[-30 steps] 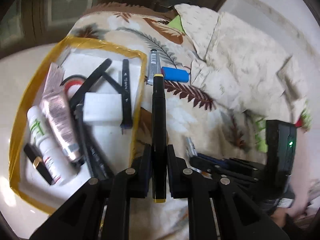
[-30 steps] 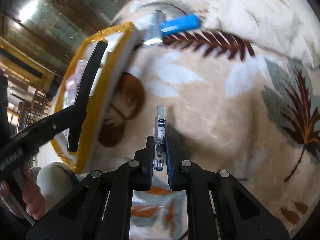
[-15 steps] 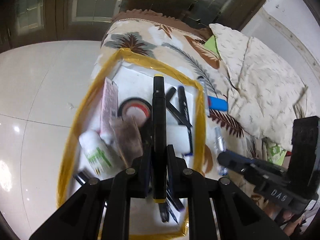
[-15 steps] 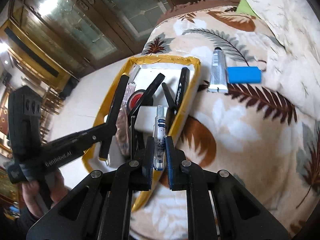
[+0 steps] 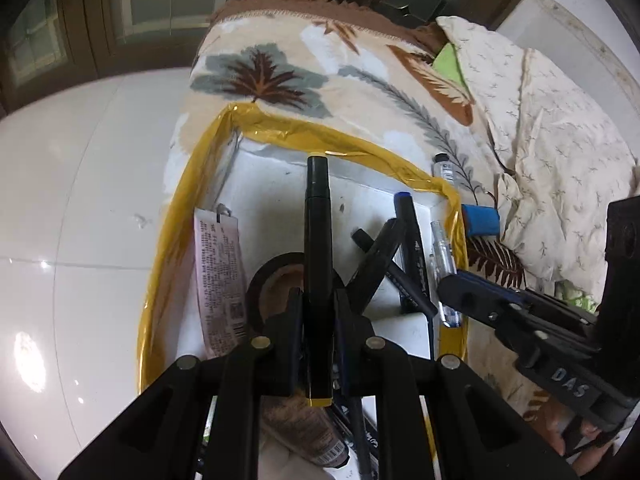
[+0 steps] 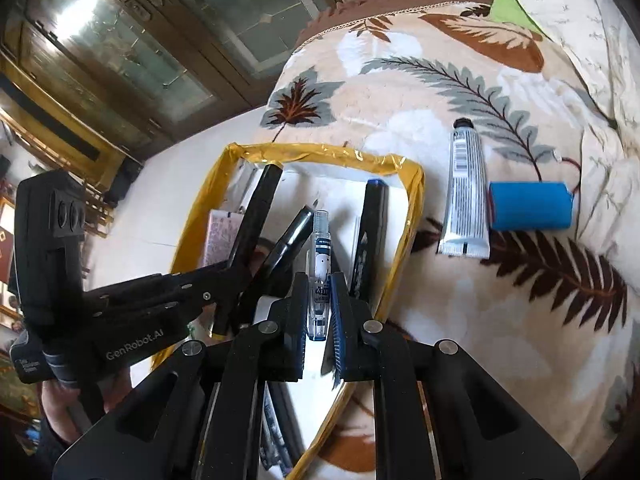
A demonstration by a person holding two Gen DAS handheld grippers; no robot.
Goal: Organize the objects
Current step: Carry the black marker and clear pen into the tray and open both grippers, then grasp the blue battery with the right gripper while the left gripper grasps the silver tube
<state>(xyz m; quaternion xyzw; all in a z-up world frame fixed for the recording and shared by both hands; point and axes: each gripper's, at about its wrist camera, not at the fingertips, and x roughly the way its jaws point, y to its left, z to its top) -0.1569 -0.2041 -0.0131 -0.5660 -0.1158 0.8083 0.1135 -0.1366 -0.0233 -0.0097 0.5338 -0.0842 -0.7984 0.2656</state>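
Got my left tongs (image 5: 316, 312) clamped mid-barrel on the stiff black marker (image 5: 318, 240), right tongs (image 6: 318, 308) pinching the light, slippery clear pen (image 6: 321, 256) over the tray (image 5: 320, 136).

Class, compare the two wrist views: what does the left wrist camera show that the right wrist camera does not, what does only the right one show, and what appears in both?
Only the left wrist view shows the roll of black tape in the box and the yellow end of the black marker clamped in the left hand-held gripper.

Only the right wrist view shows the silver tube in full, and the glass-fronted cabinet.

Both show the yellow-taped box, the blue cylinder, and the clear pen held by the right hand-held gripper.
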